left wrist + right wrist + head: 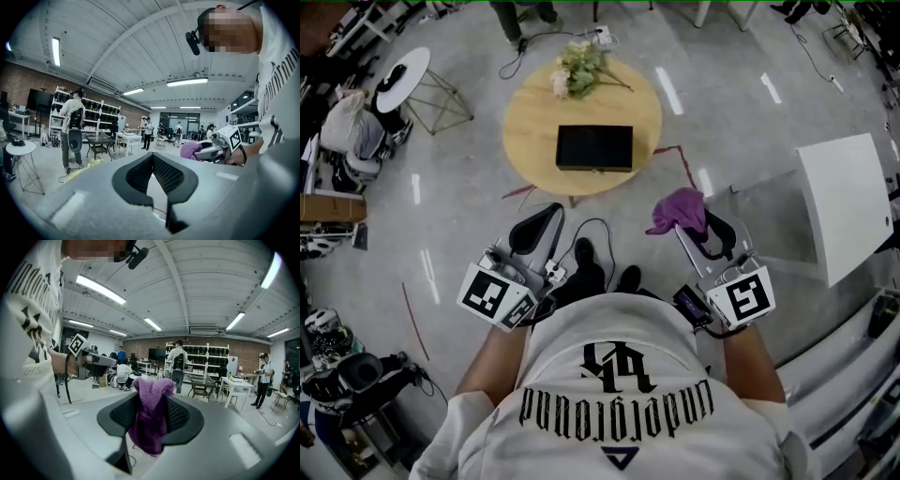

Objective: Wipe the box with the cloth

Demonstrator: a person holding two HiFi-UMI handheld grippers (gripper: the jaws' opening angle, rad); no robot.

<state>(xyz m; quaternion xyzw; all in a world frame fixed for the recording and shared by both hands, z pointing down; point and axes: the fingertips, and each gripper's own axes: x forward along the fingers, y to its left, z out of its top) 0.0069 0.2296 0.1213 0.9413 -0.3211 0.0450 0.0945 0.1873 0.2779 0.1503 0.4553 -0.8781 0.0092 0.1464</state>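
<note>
Grey floor [441,253], purple cloth [680,208], "underground" shirt [581,375]

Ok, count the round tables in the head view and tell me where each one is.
2. A wooden round table at the centre, bearing the black box and flowers; a small white round table at upper left. More may lie hidden outside the frame.
</note>
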